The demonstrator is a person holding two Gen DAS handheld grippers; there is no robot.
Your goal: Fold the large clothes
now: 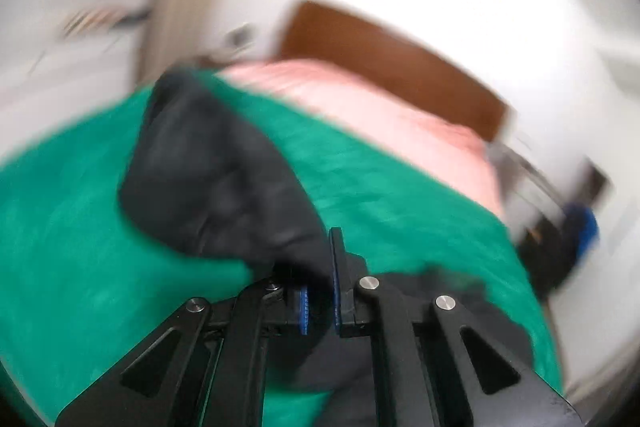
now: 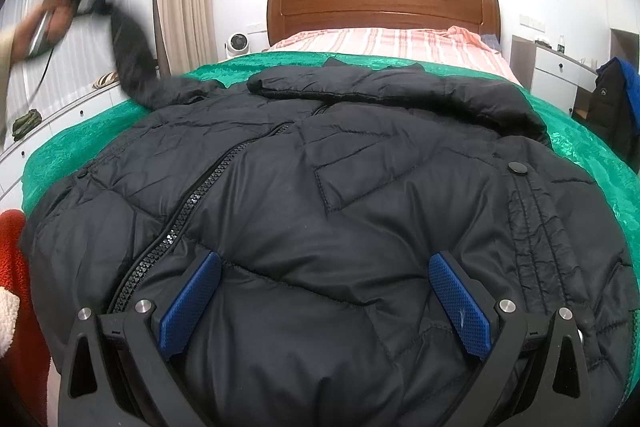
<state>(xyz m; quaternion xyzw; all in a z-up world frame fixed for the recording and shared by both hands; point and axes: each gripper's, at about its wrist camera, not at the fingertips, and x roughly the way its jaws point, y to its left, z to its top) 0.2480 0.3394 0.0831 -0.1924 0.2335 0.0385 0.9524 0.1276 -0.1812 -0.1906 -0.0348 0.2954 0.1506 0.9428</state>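
A: What carries everything here?

B: The bed (image 2: 580, 155), under a green blanket (image 2: 100, 131). A black puffer jacket (image 2: 320, 187) lies spread on it, front up, collar at the far end, likely flattened for folding.

A: And its left sleeve?

B: The sleeve (image 1: 208, 179) is lifted off the blanket at the far left. The left gripper (image 1: 320, 291) has its fingers clamped on it, probably to swing it across the body.

A: The other one?

B: The right gripper (image 2: 324, 303) hovers over the near hem, fingers wide apart, holding nothing.

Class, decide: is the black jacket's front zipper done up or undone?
Undone, at least in its lower part: the zipper teeth lie bare on the black jacket.
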